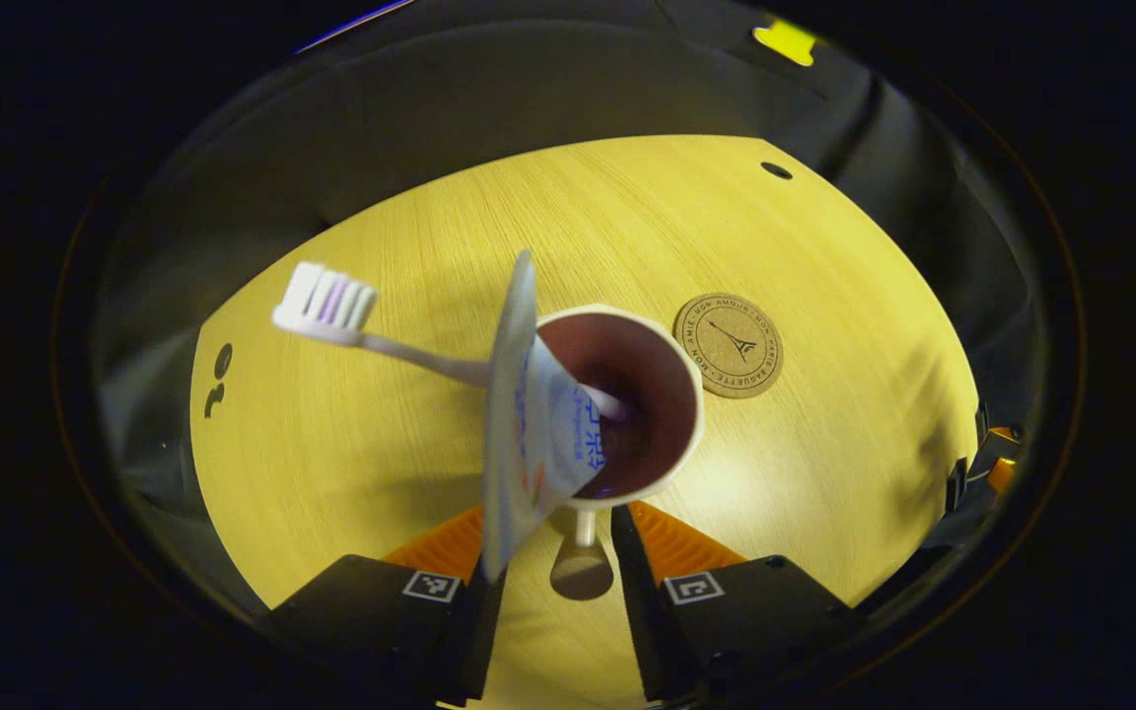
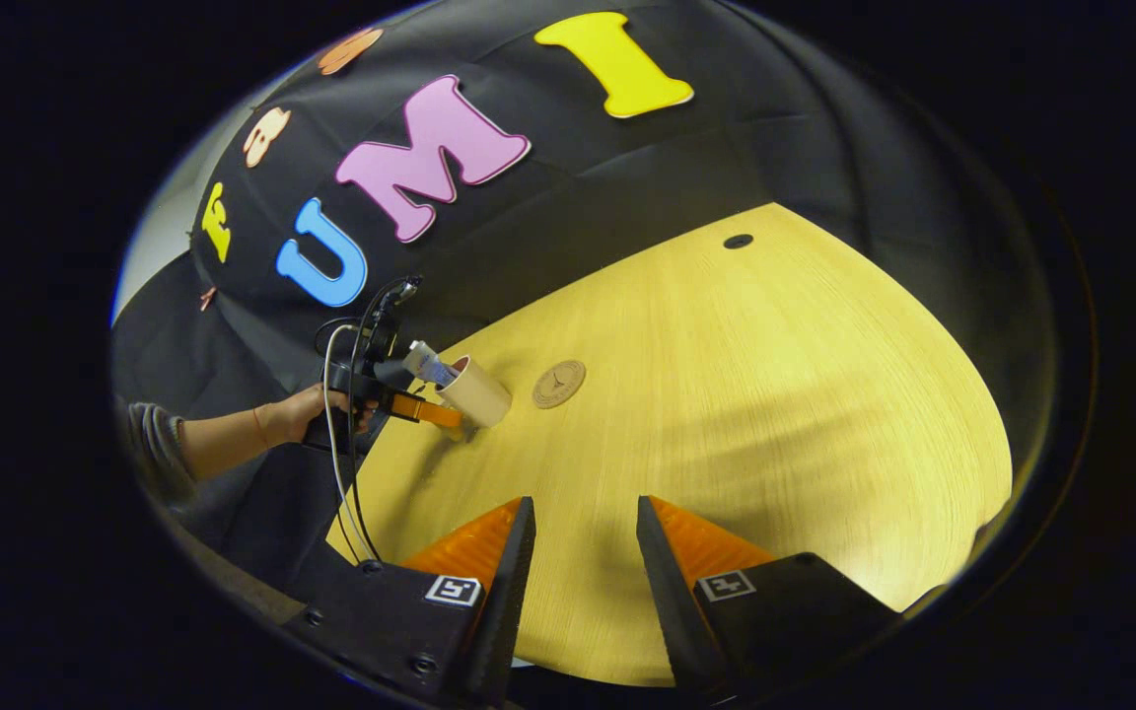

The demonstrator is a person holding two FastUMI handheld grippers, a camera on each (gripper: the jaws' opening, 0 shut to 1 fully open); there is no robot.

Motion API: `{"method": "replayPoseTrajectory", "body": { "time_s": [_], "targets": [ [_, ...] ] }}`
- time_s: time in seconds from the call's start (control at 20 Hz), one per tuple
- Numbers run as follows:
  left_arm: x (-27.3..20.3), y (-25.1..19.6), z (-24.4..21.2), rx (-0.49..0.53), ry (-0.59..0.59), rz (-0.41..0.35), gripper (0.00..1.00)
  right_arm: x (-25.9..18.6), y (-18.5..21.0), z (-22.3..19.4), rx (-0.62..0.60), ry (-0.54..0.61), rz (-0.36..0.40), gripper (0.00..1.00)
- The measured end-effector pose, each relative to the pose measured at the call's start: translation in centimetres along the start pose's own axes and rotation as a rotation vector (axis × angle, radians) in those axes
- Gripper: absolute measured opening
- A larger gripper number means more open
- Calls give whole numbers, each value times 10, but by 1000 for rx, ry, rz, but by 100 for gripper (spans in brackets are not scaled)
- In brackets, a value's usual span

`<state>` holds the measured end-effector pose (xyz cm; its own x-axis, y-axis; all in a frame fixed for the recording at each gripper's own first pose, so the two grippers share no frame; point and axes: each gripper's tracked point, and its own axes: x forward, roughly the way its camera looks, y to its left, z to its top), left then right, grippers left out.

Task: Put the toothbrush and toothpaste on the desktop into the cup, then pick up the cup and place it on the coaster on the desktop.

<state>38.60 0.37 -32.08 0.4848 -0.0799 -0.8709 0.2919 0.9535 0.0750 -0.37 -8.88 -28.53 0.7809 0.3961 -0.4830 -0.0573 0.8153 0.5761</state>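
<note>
A cream cup point(image 1: 672, 394) with a dark red inside stands on the wooden table point(image 1: 824, 473). A white toothbrush point(image 1: 326, 304) leans out of it, bristles up and to the left. A toothpaste tube point(image 1: 514, 414) stands in it, its flat end toward me. My left gripper point(image 1: 556, 509) is open, a finger on each side of the cup's handle point(image 1: 583, 552), with table showing between. The round cork coaster point(image 1: 729, 345) lies bare just right of the cup. In the right gripper view the cup point(image 2: 477, 394) sits left of the coaster point(image 2: 559, 383), with the left gripper point(image 2: 425, 409) at it. My right gripper point(image 2: 586, 513) hovers open over the near table, holding nothing.
A person's hand point(image 2: 297, 414) holds the left gripper, and a cable point(image 2: 336, 473) hangs down from it. A small dark hole point(image 1: 776, 170) sits near the table's far edge. Black cloth walls close in behind the table. Part of the right gripper point(image 1: 997, 463) shows at the table's right edge.
</note>
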Motion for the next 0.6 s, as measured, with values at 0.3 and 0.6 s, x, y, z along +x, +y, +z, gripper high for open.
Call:
{"method": "replayPoseTrajectory", "body": {
  "time_s": [0.3, 0.6],
  "targets": [
    [7, -8, 0, 30, 68, -15, 31, -2, -6, 4, 14, -3, -4, 65],
    [9, -9, 2, -30, 14, -20, 26, 1, -6, 1, 8, 6, -2, 65]
  ]
}}
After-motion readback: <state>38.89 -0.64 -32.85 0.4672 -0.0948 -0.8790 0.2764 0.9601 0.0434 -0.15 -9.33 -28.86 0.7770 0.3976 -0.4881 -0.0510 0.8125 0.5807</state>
